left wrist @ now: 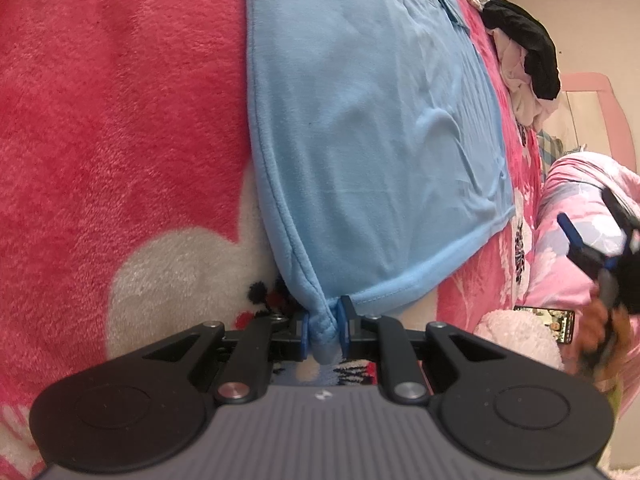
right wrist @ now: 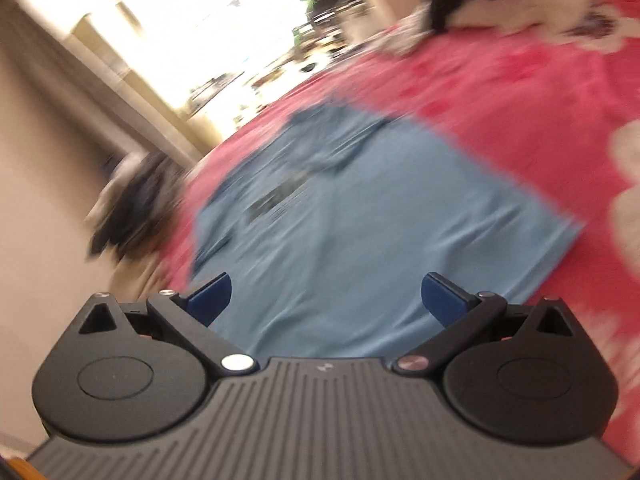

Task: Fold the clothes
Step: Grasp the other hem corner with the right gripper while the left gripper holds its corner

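Blue shirt (left wrist: 372,128) lies flat and unfolded on the pink blanket (left wrist: 120,100). Left gripper (left wrist: 323,330) clamps its hem corner; right gripper (right wrist: 326,300) hangs wide apart, empty. Folding has barely begun, I judge.

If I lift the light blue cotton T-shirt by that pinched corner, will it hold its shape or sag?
Likely sag: the light blue cotton T-shirt bunches between the left tongs, so the fabric looks soft. It wrinkles flat on the fleecy pink blanket, which may drag on it. The right tongs are open and hold nothing, so the far corner would probably droop.
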A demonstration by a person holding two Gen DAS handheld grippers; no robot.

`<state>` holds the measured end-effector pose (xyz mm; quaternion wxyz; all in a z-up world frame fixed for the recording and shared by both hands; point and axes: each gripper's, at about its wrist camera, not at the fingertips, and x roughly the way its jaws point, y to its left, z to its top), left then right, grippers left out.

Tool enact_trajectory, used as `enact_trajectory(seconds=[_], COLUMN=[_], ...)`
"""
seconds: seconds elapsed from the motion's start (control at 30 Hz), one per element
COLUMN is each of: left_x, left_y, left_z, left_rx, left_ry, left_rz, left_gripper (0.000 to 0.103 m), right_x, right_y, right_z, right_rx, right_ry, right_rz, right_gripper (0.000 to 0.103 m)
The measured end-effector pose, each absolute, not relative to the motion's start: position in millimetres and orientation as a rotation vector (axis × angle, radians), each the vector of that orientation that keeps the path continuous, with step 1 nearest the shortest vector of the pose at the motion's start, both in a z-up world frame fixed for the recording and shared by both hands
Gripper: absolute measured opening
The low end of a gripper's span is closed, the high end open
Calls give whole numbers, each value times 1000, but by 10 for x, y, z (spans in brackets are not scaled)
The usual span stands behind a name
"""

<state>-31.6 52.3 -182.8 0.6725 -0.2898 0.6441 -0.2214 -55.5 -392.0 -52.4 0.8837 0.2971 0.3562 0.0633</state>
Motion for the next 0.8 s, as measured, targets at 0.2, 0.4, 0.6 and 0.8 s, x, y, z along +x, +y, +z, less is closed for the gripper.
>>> enact_trajectory(seconds=[0.2,0.4,0.6,0.8], left_x=[-300,-291,-271,-273], left_y=[515,511,515,530], left_z=[-1823,-1814,-1828,-1850], left_rx=[-628,-609,-613,-627], left_ry=[1457,1463,1471,1470], left_rz=[-510,-517,-523,-527], left_gripper=[15,16,16,15], right_x=[-47,366,434,153], right_y=[-4796,-5071,-5167,-5239], right_z=[-995,-1472,-1573,-1649], right_rx=[648,651,648,759], right_ry=[844,958,985,1050], right_rz=[-52,-49,-20,57], right_gripper=[88,49,35,25])
